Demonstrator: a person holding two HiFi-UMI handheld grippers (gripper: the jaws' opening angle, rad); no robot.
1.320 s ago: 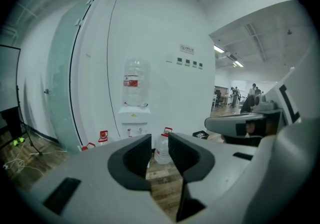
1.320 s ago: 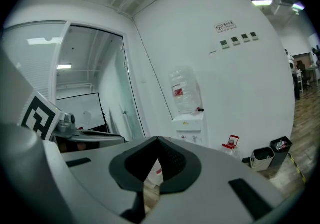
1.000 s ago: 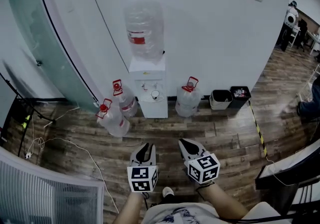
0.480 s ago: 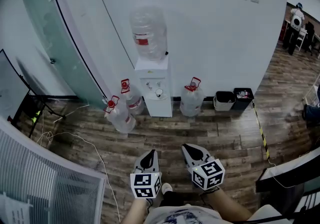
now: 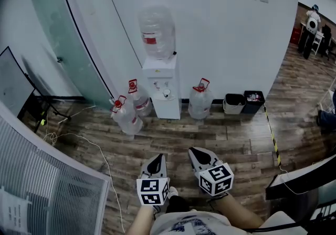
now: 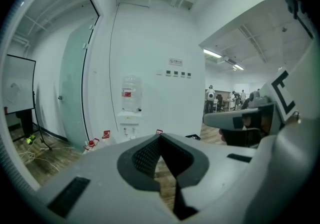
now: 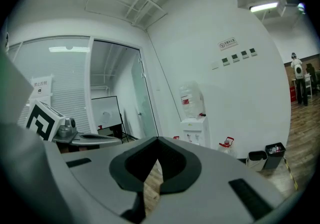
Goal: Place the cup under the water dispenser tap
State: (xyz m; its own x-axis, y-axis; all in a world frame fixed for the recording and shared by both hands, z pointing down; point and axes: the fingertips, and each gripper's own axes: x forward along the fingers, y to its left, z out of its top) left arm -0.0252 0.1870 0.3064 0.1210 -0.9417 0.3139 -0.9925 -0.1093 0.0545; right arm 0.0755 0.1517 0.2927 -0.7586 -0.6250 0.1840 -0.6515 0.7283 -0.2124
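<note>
Here, both grippers are shut and empty, well back from the water dispenser.

The left gripper point(image 5: 156, 159) and the right gripper point(image 5: 195, 151) are held side by side over the wooden floor point(image 5: 239, 142), each with its jaws pressed together at the tips and nothing between them. Well ahead of both, against the white wall, stands the water dispenser point(image 5: 160, 79) with a large clear bottle point(image 5: 156, 29) on top. The cup point(image 5: 166, 93), small and white, sits in the dispenser's recess below the taps, far beyond both grippers' tips; which tap it stands under cannot be told. Red-capped spare jugs point(image 5: 126, 119) rest on the floor ahead of the grippers, on either side of the dispenser. Two bins point(image 5: 232, 103) stand ahead and to the right of the right gripper.
</note>
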